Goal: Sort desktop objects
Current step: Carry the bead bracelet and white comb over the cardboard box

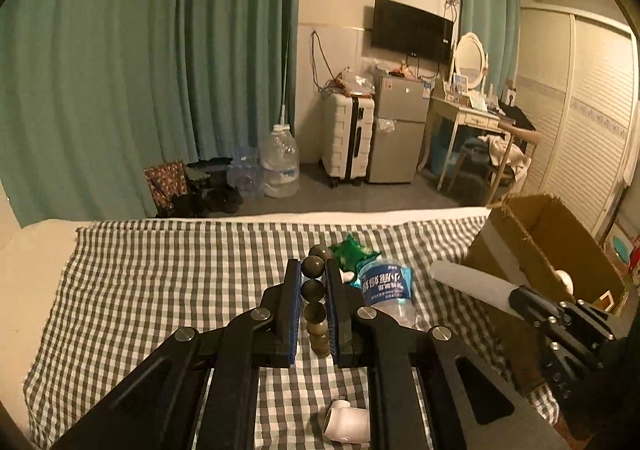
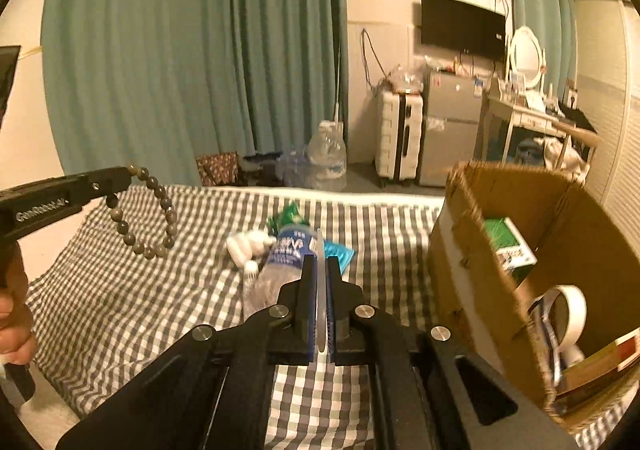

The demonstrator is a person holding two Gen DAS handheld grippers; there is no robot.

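Observation:
My left gripper [image 1: 313, 274] is shut on a grey bead bracelet [image 1: 313, 290] and holds it above the checked cloth; the bracelet hangs from it as a loop in the right wrist view [image 2: 154, 218]. My right gripper [image 2: 321, 270] is shut on a thin white flat card [image 2: 320, 290], seen edge-on; in the left wrist view the card [image 1: 472, 284] sticks out leftward in front of the cardboard box [image 1: 516, 250]. The open box [image 2: 472, 250] stands at the right and holds a tape roll [image 2: 568, 310] and a green-white packet [image 2: 508, 242].
On the checked cloth [image 2: 160, 290] lie a plastic water bottle [image 2: 280, 262], a green wrapper [image 2: 288, 216], a blue packet [image 2: 338, 252], white bits [image 2: 244, 244] and a small white bottle [image 1: 346, 424]. Beyond the bed edge stand water jugs, a suitcase and a fridge.

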